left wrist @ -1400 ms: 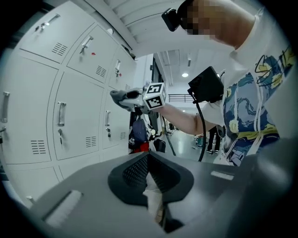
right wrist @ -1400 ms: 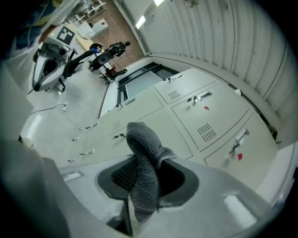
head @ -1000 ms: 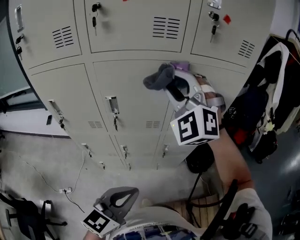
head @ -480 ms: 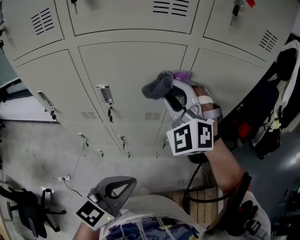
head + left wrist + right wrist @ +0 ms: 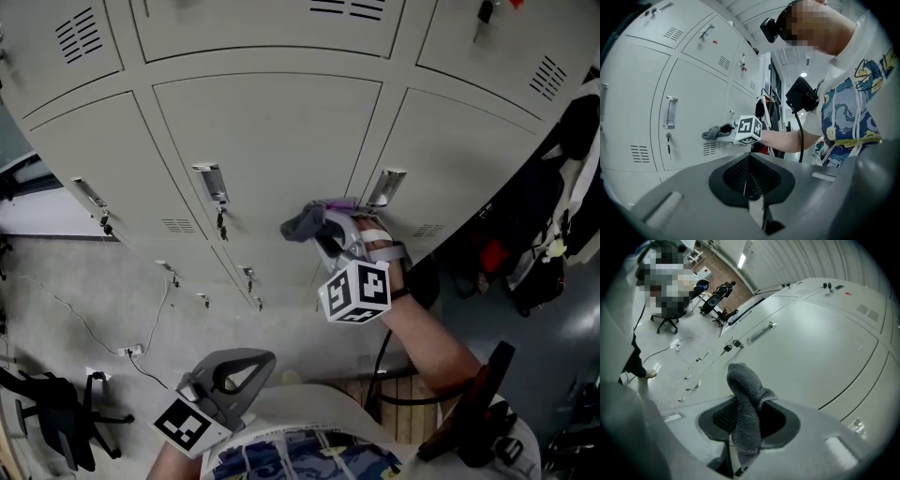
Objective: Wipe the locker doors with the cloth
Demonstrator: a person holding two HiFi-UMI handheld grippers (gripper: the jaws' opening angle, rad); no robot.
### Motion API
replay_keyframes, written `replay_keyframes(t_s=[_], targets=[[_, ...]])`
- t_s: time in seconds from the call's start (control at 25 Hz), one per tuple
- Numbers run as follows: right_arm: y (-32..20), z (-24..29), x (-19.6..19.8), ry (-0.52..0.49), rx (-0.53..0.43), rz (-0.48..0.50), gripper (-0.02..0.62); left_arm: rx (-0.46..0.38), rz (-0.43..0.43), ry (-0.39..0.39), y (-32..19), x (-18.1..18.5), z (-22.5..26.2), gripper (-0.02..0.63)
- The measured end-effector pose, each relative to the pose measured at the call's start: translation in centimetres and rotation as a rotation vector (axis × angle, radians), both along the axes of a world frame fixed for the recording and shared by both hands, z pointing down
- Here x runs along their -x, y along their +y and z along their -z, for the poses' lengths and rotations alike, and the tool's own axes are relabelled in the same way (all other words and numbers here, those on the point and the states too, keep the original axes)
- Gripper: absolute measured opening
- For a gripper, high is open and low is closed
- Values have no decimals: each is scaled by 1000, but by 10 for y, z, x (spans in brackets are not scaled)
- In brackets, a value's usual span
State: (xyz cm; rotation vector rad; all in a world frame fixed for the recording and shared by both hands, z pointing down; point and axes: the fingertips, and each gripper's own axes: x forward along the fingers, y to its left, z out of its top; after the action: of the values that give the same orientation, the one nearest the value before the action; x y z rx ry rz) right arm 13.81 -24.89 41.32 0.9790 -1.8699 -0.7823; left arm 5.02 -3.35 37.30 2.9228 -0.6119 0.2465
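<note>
Grey locker doors fill the upper head view. My right gripper is shut on a grey cloth, whose bunched end sits against the lower part of the middle locker door, between two metal handles. In the right gripper view the cloth rises folded from between the closed jaws, with the door close ahead. My left gripper hangs low near the person's body, away from the lockers, jaws shut with nothing in them. The left gripper view shows the right gripper with the cloth at the door.
Keys hang from locks under the handles. Dark bags and clothing hang to the right of the lockers. A black chair and a loose cable lie on the floor at lower left.
My right gripper has moved the cloth down the locker door, from the upper part to near handle height. The left gripper has stayed low by the body.
</note>
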Motion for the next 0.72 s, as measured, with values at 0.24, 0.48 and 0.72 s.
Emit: replay_keyframes(t_s=[0.24,0.48,0.72], targets=[[0,-60,0,3,109,-1,114,17,31,3,1,1,-6,2],[-1,-100,-2,32,178,-5,114,27,49,1,4,3,-10,2],[0,-132,-5,58,241,-8,114,11,55,-6,11,1,-9,2]])
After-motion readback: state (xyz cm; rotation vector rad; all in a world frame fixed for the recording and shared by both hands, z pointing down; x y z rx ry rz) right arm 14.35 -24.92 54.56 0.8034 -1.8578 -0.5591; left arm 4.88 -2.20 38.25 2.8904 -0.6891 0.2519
